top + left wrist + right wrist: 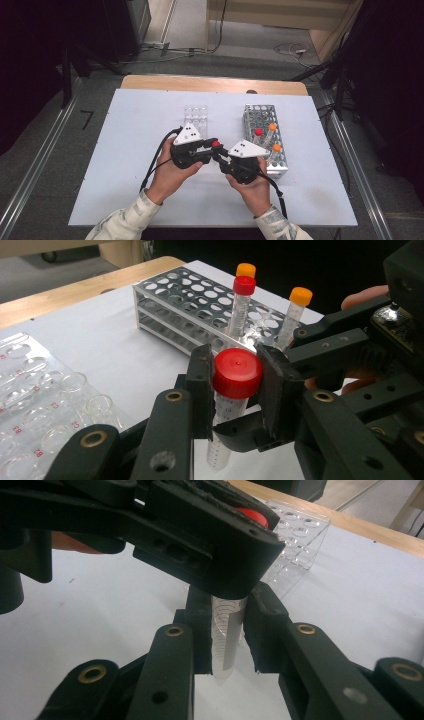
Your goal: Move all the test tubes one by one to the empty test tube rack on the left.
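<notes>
A clear tube with a red cap (216,144) is held upright between both grippers near the middle of the white table. My left gripper (236,371) is shut on the red cap (237,372), one pad on each side of it. My right gripper (227,622) is shut on the tube's clear graduated body (227,635), lower down. In the high view the left gripper (211,148) comes in from the left and the right gripper (222,158) from the right, their tips meeting at the tube. The tube's lower end hangs a little above the table.
A metal tube rack (260,112) stands to the right; it holds one red-capped tube (258,132) and two orange-capped tubes (272,127). A clear plastic rack (196,114) with empty wells lies behind the grippers. The white board (125,165) has free room at left and front.
</notes>
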Motion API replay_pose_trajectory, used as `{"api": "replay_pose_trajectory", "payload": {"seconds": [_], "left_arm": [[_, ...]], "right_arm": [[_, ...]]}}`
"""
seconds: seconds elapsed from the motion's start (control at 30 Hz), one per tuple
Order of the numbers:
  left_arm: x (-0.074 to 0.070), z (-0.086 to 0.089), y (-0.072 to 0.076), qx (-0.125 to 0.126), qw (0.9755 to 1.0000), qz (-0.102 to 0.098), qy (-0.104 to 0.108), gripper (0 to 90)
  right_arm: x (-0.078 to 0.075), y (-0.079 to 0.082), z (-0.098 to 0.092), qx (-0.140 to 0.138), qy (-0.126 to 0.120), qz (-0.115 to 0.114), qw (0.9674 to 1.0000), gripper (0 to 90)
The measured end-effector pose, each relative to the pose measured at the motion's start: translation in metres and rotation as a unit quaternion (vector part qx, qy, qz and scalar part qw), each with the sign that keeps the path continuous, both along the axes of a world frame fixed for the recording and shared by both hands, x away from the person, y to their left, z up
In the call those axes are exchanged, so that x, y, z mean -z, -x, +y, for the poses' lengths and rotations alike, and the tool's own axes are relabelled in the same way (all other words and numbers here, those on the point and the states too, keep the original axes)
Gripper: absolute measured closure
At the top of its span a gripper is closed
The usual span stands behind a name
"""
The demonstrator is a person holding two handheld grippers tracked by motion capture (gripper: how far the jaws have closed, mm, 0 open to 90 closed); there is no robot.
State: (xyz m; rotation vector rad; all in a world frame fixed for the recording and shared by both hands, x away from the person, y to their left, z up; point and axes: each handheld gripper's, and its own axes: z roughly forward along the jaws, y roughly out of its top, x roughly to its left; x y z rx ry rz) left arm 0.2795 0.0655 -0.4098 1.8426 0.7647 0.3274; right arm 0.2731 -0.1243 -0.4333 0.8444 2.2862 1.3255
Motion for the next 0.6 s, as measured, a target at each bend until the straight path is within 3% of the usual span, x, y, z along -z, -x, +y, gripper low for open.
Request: {"api": "replay_pose_trajectory", "payload": {"seconds": [0.03,0.13,0.23,0.37,0.47,0.6], "left_arm": [[-0.001,0.001,0.000,0.000,1.0000,-0.001,-0.001,70.7],[-0.007,0.008,-0.001,-0.009,0.9999,-0.006,0.008,70.9],[-0.017,0.021,-0.002,-0.023,0.9995,-0.010,0.020,70.9],[-0.027,0.039,-0.004,-0.051,0.9980,-0.014,0.035,70.9],[-0.032,0.049,-0.007,-0.069,0.9968,-0.015,0.037,70.9],[-0.038,0.063,-0.013,-0.092,0.9947,-0.020,0.040,70.9]], "right_arm": [[0.000,0.000,0.000,0.001,-0.001,0.002,1.0000,70.8],[-0.002,0.003,-0.002,-0.002,-0.013,0.005,0.9999,56.9],[-0.007,0.008,-0.008,-0.002,-0.022,-0.006,0.9997,49.3],[-0.010,0.013,-0.020,0.001,-0.029,-0.006,0.9996,44.1],[-0.009,0.017,-0.029,0.004,-0.036,0.004,0.9993,43.8],[-0.010,0.020,-0.039,0.010,-0.037,0.001,0.9993,43.5]]}}
